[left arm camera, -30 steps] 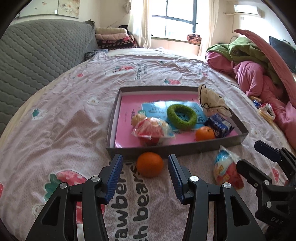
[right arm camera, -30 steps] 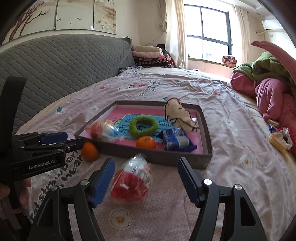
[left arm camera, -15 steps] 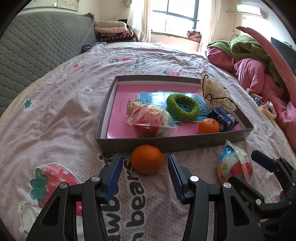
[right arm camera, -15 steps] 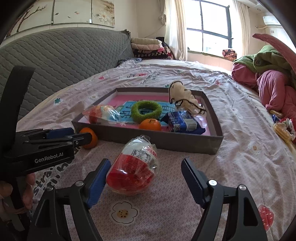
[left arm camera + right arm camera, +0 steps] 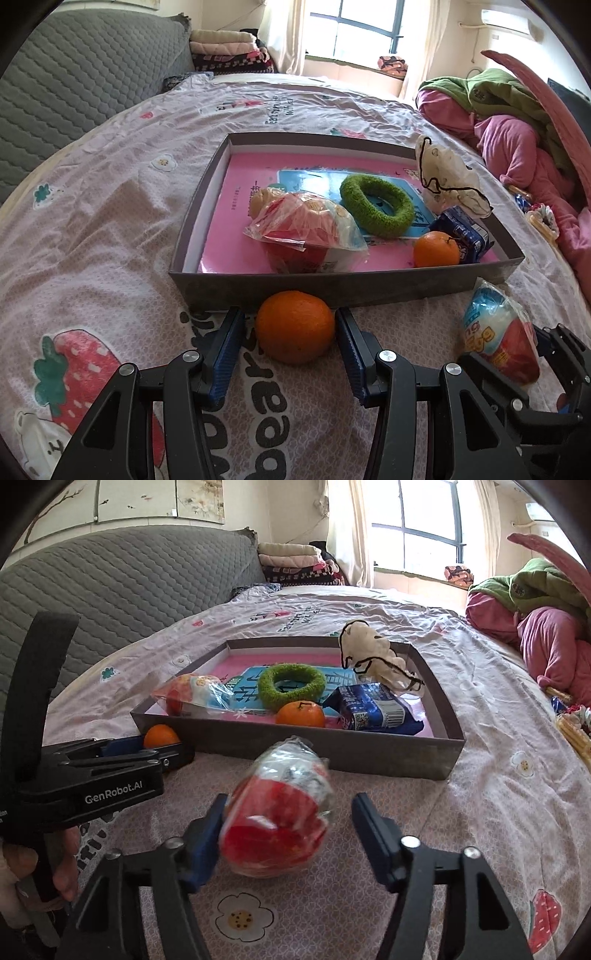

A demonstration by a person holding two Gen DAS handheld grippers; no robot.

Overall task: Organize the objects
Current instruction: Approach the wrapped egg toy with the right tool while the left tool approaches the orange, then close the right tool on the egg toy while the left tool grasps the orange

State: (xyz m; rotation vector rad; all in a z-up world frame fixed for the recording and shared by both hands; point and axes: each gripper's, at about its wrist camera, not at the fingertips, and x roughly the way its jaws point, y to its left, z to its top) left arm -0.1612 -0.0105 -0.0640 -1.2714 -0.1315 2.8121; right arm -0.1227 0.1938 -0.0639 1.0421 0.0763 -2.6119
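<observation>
Left wrist view: the round orange tangerine [image 5: 294, 326] sits between the left gripper [image 5: 290, 345] 's spread jaws, not pinched.

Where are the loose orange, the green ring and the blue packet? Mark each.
loose orange [image 5: 294, 325], left wrist view, middle of its peel.
green ring [image 5: 376, 205], left wrist view, its near fuzzy band.
blue packet [image 5: 371, 706], right wrist view, its top face.

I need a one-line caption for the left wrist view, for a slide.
Left gripper straddling an orange on the bedspread, in front of the grey tray.
</observation>
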